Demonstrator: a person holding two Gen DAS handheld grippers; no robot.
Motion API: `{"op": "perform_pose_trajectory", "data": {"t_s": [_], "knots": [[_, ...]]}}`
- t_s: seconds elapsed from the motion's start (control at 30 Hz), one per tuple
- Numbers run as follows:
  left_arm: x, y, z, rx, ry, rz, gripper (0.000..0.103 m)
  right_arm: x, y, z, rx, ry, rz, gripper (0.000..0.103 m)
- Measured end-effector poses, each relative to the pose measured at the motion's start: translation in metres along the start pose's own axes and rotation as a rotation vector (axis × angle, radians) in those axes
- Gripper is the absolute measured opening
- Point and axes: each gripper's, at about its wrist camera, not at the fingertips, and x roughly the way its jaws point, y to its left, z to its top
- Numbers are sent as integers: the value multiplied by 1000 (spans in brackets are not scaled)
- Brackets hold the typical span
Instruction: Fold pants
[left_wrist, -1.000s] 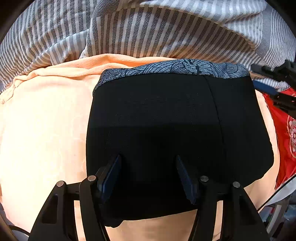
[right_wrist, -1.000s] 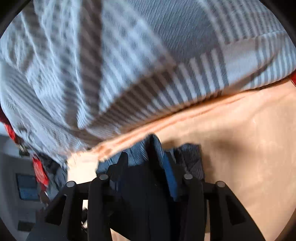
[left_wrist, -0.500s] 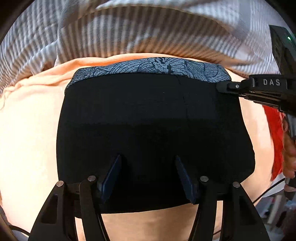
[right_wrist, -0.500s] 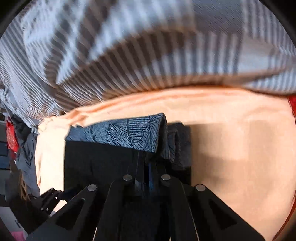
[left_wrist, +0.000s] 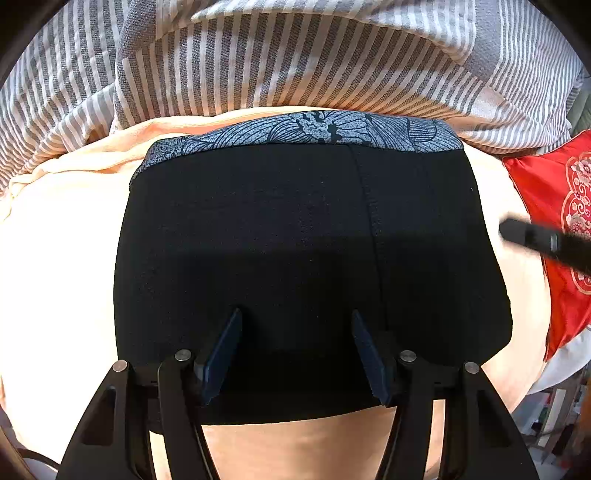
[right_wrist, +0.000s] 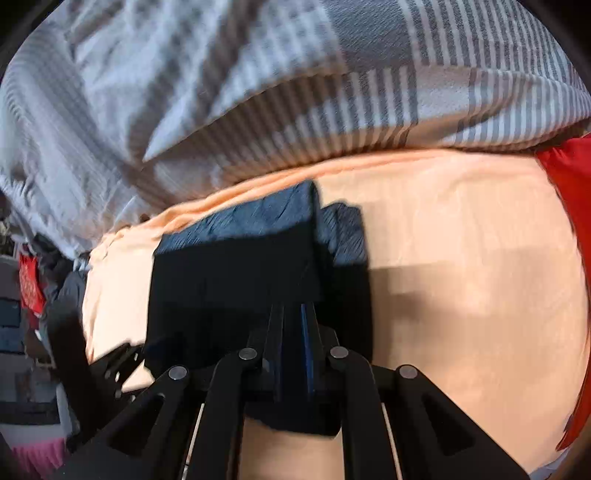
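Left gripper: jaws spread apart over the near half of the folded pants, gripping nothing.
Right gripper: jaws nearly together after easing apart slightly; whether cloth is pinched between them I cannot tell, since black fabric merges with the black fingers.
Pants: black, folded into a compact block on the peach sheet, patterned grey-blue waistband along the far edge.
Red cushion: to the right, beside the sheet.
Striped duvet: bunched behind the waistband.
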Motion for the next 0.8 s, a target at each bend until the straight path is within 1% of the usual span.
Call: {"op": "perform_pose_trajectory", "data": {"t_s": [0.07,0.17,0.3,0.43,0.5,0.57,0.6,0.63,0.67,0.7,0.73,0.8], "knots": [[0,0,0,2,1,0,62,10,3,-11,-7,30,-1,11],[1,0,1,5,2,1,62,30,-2,-26,-8,81,-39,10],[-1,-2,-2,18,-1,8,62,33,-8,-28,-23,60,-76,10],[-3,-2,-1,9,4,11,62,31,-14,-25,-1,64,-69,10],[-6,-1,-1,6,7,19,62,27,-17,-26,7,60,-81,11],[-9,1,-1,-3,5,28,62,20,-20,-30,33,54,-82,19],[-12,3,-1,-11,0,25,62,15,-21,-33,53,45,-73,33],[-14,5,-1,-16,-4,21,62,11,-23,-37,71,33,-62,51],[-19,7,-2,-23,-15,17,62,5,-25,-42,86,17,-52,57],[-22,9,-3,-26,-26,20,62,-1,-26,-50,104,0,-43,59],[-27,11,-4,-27,-41,29,62,-5,-28,-56,121,-3,-33,59],[-37,16,-7,-19,-75,84,62,-11,-35,-72,192,-8,3,59]]}}
